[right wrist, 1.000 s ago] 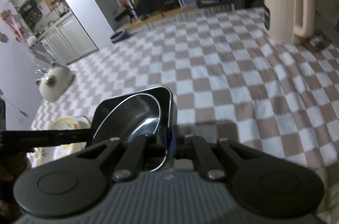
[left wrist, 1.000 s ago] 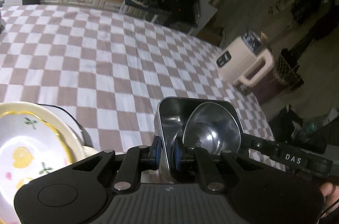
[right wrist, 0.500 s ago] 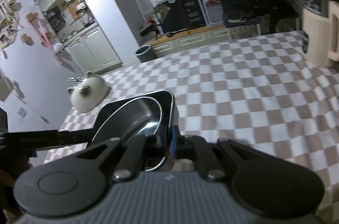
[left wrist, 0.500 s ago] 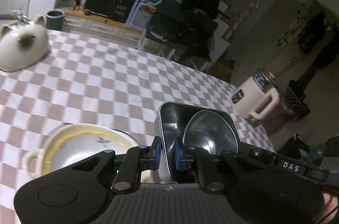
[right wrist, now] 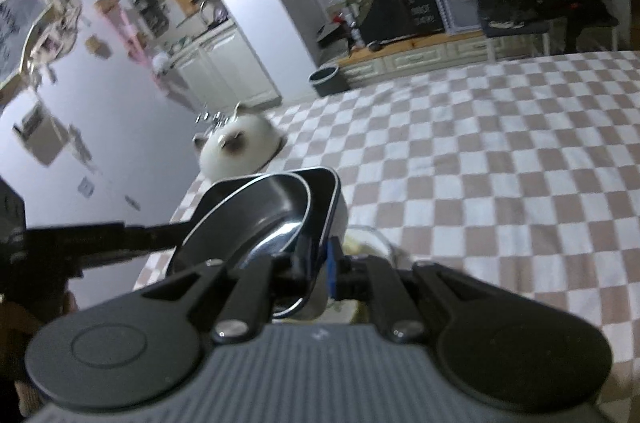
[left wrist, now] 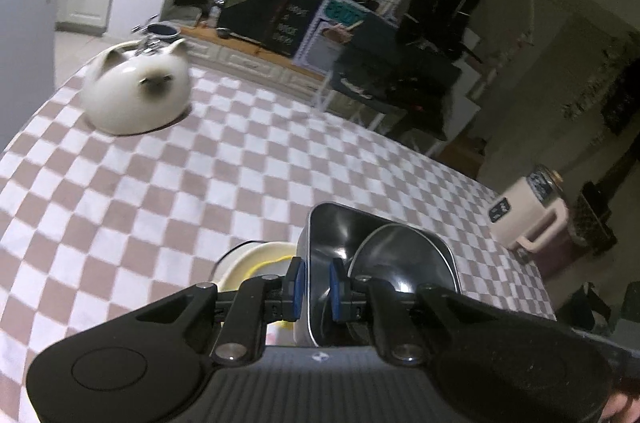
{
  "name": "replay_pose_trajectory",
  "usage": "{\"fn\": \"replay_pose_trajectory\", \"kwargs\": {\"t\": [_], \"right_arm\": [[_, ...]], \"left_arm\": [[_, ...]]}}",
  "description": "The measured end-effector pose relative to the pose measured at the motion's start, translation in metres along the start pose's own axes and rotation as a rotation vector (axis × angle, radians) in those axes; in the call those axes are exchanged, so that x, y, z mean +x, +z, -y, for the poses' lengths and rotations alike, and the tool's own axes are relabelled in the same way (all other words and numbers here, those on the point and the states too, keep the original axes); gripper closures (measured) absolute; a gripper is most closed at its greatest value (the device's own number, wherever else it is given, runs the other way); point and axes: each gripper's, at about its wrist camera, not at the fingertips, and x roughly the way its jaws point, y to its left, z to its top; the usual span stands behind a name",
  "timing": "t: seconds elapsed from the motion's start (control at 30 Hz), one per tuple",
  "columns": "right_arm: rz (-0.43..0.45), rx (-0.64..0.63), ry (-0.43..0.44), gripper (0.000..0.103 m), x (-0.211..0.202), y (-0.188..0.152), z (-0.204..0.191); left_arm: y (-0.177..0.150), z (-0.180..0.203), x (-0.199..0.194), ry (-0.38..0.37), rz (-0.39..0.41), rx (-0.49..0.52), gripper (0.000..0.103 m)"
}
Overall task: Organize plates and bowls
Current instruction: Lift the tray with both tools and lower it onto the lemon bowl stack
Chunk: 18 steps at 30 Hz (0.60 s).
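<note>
A square steel bowl (left wrist: 340, 239) with a round steel bowl (left wrist: 400, 263) nested inside hangs above the checked table. My left gripper (left wrist: 316, 287) is shut on the square bowl's left wall. My right gripper (right wrist: 320, 263) is shut on its opposite wall, and the square bowl (right wrist: 320, 191) and the round one (right wrist: 256, 215) show in the right wrist view too. A cream bowl with a yellow rim (left wrist: 256, 259) sits on the table just below and left of the steel bowls; its rim also peeks out in the right wrist view (right wrist: 368, 243).
A white cat-shaped lidded dish (left wrist: 136, 95) stands at the table's far left corner, also in the right wrist view (right wrist: 236, 147). A cream electric kettle (left wrist: 528, 215) stands at the right edge. The checked tablecloth (left wrist: 200, 183) spreads between them.
Both grippers have lifted the steel bowls and carried them left. The cream bowl now lies mostly under them, and the cat dish has come closer into view.
</note>
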Motion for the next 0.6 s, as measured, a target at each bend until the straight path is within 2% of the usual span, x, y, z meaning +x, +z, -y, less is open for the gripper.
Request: {"fn": "replay_pose_trajectory", "kwargs": {"t": [0.27,0.6], "right_arm": [[-0.088,-0.022,-0.051,0.093,0.027,0.003,-0.004],[-0.163,-0.062,-0.137,0.093,0.050,-0.011,-0.012]], "left_arm": [[-0.009,-0.027,0.017,0.006,-0.051,-0.078,0.090],[-0.008,-0.037,0.041,0.033,-0.106,-0.090,0.090]]}}
